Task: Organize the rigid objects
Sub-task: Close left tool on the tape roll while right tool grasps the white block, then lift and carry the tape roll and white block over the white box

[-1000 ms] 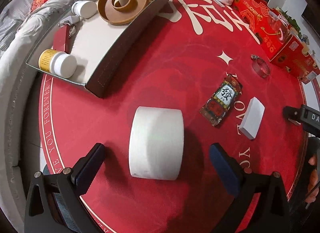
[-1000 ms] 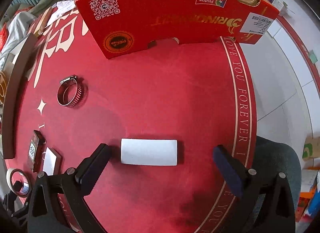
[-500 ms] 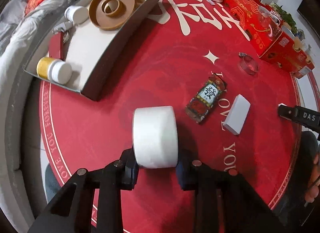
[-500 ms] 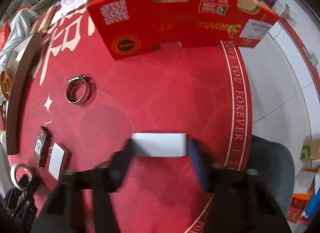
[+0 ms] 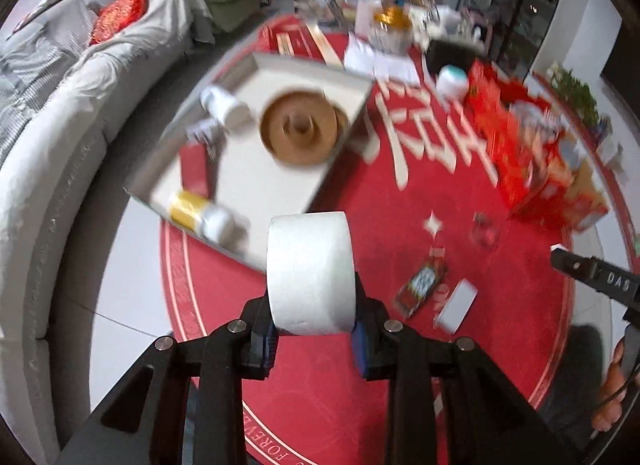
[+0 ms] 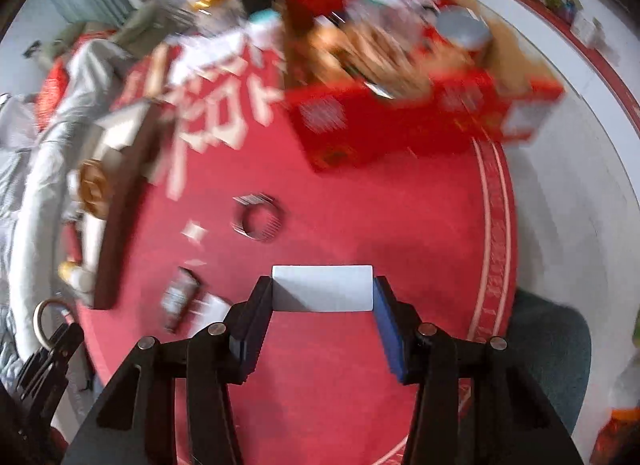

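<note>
My left gripper (image 5: 314, 339) is shut on a white cylinder (image 5: 310, 271) and holds it up above the red table. My right gripper (image 6: 322, 319) is shut on a white rectangular block (image 6: 322, 288), lifted off the table. A grey tray (image 5: 280, 185) at the far left holds a brown ring dish (image 5: 300, 133), a yellow bottle (image 5: 200, 217) and a white bottle (image 5: 224, 105). A small red card pack (image 5: 420, 285), a second white block (image 5: 456, 305) and a metal hose clamp (image 6: 258, 221) lie on the table.
Red cardboard boxes (image 6: 400, 117) stand along the table's far right. The tray (image 6: 120, 201) also shows at the left in the right wrist view. A grey sofa (image 5: 60, 125) runs past the table's left edge. Clutter fills the table's far end.
Both grippers closed from open onto their objects, then lifted them off the table. Both views pulled up and back; the current frames are blurred by motion.
</note>
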The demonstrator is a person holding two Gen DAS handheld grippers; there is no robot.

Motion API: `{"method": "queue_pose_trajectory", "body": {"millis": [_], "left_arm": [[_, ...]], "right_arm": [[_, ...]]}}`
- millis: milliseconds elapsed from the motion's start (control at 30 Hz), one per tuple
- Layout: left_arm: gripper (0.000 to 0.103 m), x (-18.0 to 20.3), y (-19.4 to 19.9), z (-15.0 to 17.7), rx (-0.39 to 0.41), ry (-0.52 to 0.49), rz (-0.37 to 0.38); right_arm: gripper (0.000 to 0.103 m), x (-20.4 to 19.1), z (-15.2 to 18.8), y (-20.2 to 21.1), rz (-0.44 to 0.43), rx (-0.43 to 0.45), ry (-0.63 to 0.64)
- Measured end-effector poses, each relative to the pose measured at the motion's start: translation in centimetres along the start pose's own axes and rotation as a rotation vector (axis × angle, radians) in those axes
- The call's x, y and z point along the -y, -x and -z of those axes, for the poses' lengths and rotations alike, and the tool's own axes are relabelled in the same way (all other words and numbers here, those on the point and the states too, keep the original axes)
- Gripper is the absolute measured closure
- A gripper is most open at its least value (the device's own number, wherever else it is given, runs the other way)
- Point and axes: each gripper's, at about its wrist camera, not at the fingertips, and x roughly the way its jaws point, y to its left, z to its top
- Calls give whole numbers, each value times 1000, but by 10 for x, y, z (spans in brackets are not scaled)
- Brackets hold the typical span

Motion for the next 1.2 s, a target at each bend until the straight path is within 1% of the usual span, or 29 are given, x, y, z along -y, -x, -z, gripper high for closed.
{"method": "queue_pose_trajectory", "body": {"millis": [67,133,267,433,533,633,733,833,967,1133,1200], "left_arm": [[70,-5,18,-14,52,12,1],[70,-9,38,-31,111,11,-16],[70,-24,72,-64,189,40,-14],[70,-46,114,-108,307,80,-34],[70,-59,133,-125,361,95,-51],[70,-73,139,-138,386,116,-63],[70,-82,128,-142,379,135,-78],[70,-89,101,-139,339,150,-93],[70,-92,50,-126,253,151,-114],[70,-95,-14,-104,123,163,-129],[70,-97,-30,-97,91,173,-134]], "right_arm": [[52,-20,-12,16,-38,36,34],[52,-41,-18,32,-61,78,70],[52,-85,-38,66,-128,157,141],[52,-126,-69,102,-181,246,206],[52,-151,-88,123,-208,295,245],[52,-173,-104,136,-227,331,265],[52,-196,-115,136,-245,342,281],[52,-215,-119,119,-248,317,307],[52,-241,-110,75,-239,254,347],[52,-251,-93,14,-231,137,352],[52,-250,-88,-6,-214,98,353]]}}
